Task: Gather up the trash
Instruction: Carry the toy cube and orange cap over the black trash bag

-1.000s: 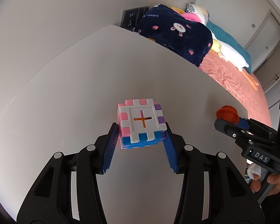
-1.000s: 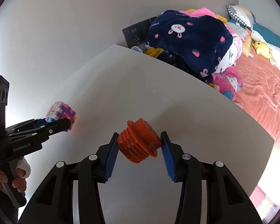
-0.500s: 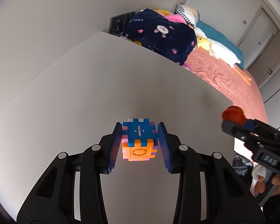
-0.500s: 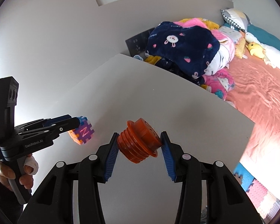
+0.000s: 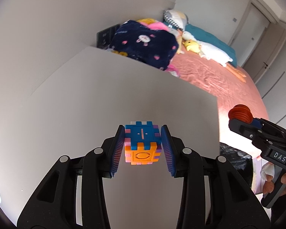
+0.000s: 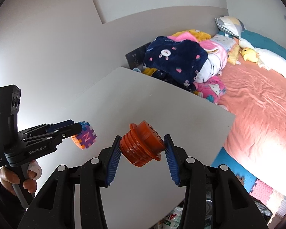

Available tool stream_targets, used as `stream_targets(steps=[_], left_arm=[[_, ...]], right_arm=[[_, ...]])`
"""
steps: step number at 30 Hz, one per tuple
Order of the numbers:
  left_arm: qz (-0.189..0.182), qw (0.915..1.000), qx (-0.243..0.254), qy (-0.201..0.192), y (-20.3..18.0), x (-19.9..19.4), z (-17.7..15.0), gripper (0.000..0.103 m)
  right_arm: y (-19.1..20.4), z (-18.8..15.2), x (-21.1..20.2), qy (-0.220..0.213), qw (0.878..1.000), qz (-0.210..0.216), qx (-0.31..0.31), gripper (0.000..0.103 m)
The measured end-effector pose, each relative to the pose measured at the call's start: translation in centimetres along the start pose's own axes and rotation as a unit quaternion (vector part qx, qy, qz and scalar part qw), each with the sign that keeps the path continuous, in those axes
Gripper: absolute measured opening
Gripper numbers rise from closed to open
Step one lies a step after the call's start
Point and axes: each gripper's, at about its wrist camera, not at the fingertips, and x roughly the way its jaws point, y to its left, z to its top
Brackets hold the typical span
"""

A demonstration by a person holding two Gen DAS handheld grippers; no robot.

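Trash held over my white table (image 5: 70, 114).
Left gripper (image 5: 142, 147) clamps the puzzle cube (image 5: 142, 145), right gripper (image 6: 143, 149) the orange cap (image 6: 143, 146); bed (image 6: 257, 103) at two o'clock.

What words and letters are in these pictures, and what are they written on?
"DAS": label on the right gripper.
"GenRobot.AI": side of the left gripper.
"N": purple face of the toy cube.
"AD": cut-off red letters on a packet below the table edge.
White lettering on the navy blanket: too blurred to read.
Embossed marks on the orange cap: unreadable.
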Motion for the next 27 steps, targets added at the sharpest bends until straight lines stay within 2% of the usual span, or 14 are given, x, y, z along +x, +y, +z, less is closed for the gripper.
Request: stream_targets(steps=[16,27], left_arm=[[-0.037,0.9976,0.059,-0.005,-6.2,-1.9,-1.2,0.039],[-0.076,0.9918,0.103,0.0,-11.7,-1.8,-1.8,0.039]], right_arm=[[-1.9,-3.3,-6.4,-0.036,0.999,-0.027,0.024,0.047],[-4.8,-5.8,-10.5,-0.05,0.996,-0.06,0.051,0.047]])
